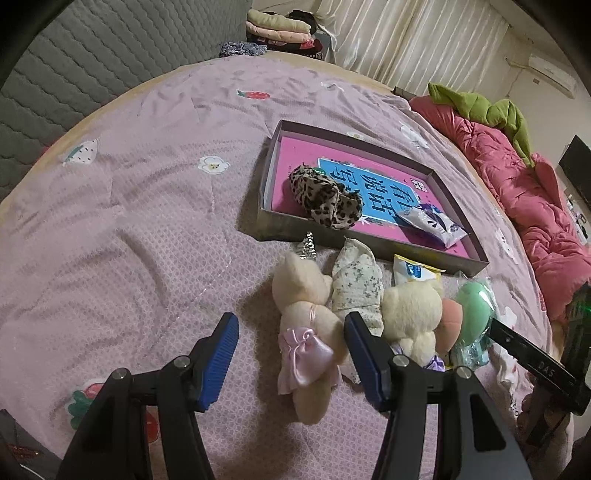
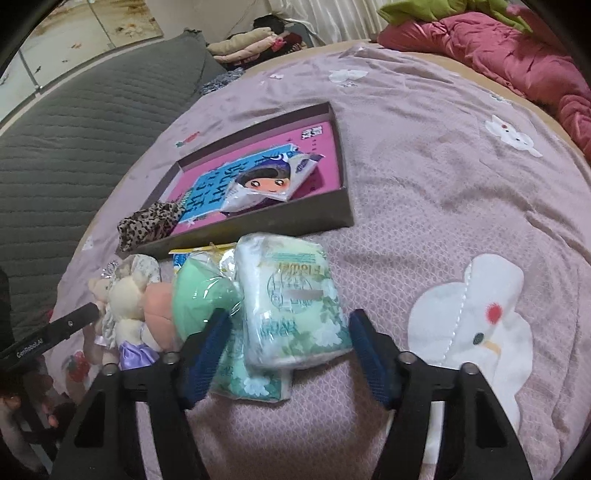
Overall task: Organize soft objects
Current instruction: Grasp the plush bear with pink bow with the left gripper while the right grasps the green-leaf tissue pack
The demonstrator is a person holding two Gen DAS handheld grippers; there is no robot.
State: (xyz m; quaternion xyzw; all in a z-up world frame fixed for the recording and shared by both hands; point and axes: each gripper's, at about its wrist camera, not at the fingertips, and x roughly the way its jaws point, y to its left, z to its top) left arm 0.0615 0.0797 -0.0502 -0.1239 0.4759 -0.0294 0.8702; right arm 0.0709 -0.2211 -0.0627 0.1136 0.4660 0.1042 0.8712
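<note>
A shallow brown box with a pink book inside lies on the bed. In it are a leopard-print scrunchie and a tissue pack. In front of it lie a cream plush bear with a pink bow, a floral pouch, a second cream bear, a peach sponge and a green sponge in plastic. My left gripper is open around the pink-bow bear. My right gripper is open around a green-white tissue pack; another pack lies under it.
The bed has a pink quilt with fruit and flower patches. A red duvet with a green cloth lies at the far edge. Folded clothes are stacked behind. A grey quilted headboard stands at the left.
</note>
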